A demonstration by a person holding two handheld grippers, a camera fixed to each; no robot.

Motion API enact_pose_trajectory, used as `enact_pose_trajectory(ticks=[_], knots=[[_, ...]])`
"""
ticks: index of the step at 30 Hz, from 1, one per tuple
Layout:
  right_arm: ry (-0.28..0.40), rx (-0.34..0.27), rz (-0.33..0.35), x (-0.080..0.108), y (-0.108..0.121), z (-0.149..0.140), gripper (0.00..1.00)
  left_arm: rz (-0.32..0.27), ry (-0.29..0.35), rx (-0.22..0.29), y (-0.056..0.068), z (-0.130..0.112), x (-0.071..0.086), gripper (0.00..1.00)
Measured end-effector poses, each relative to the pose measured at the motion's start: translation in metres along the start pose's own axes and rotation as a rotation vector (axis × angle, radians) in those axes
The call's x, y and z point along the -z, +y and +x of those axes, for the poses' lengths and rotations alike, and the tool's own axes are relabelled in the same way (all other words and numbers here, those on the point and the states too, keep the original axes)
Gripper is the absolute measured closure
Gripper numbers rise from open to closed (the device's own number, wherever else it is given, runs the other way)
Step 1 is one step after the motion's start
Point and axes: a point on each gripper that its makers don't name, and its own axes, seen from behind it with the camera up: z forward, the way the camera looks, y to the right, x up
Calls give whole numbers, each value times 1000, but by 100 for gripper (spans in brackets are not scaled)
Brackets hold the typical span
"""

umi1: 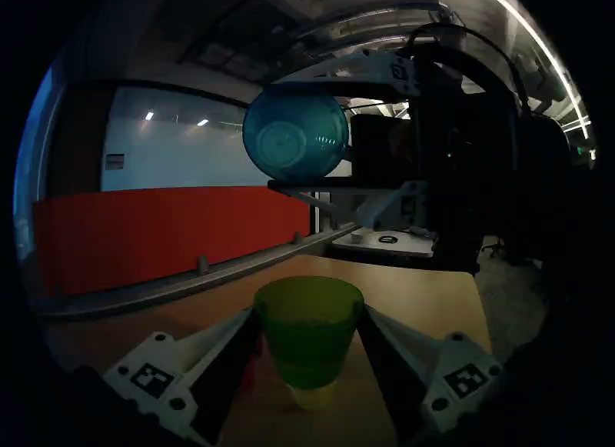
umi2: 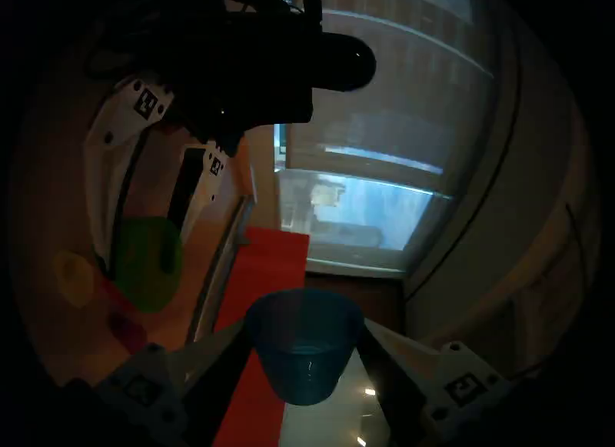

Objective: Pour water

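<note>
My left gripper [umi1: 307, 318] clamps upright translucent green plastic cup [umi1: 309, 347]. Right gripper [umi2: 304, 331] clamps translucent blue plastic cup [umi1: 296, 135], high above green cup, axis near horizontal. I judge mouth must swing over green cup.

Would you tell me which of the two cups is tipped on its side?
The blue cup, raised with its base facing the camera; the green cup is upright.

A finger [umi2: 104, 193] of the left gripper [umi2: 146, 235] hides the green cup's [umi2: 150, 266] side. I can't make out the blue cup's [umi2: 304, 347] water level. The yellow blob [umi2: 75, 278] on the table [umi2: 54, 339] is too blurred to name.
</note>
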Motion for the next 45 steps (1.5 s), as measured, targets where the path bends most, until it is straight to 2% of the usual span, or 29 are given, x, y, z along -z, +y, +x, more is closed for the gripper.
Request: enact_pose_trajectory(ticks=[6, 11, 14, 27, 33, 39, 45], knots=[[1, -45, -6, 0, 0, -1, 10, 2, 1, -2, 0, 2, 1, 14], [7, -140, -12, 0, -1, -2, 10, 2, 1, -2, 1, 2, 1, 14], [8, -220, -20, 1, 0, -4, 10, 3, -1, -4, 0, 2, 2, 14], [4, -695, -47, 9, -1, -17, 10, 7, -7, -11, 0, 3, 3, 14], [-6, -927, -29, 10, -10, -22, 10, 11, -12, -15, -1, 1, 2, 15], [22, -1185, 1, 11, -14, -25, 10, 14, -19, -17, -3, 2, 3, 14], [57, -1375, 6, 13, -15, -29, 10, 20, -24, -21, -6, 2, 4, 14]])
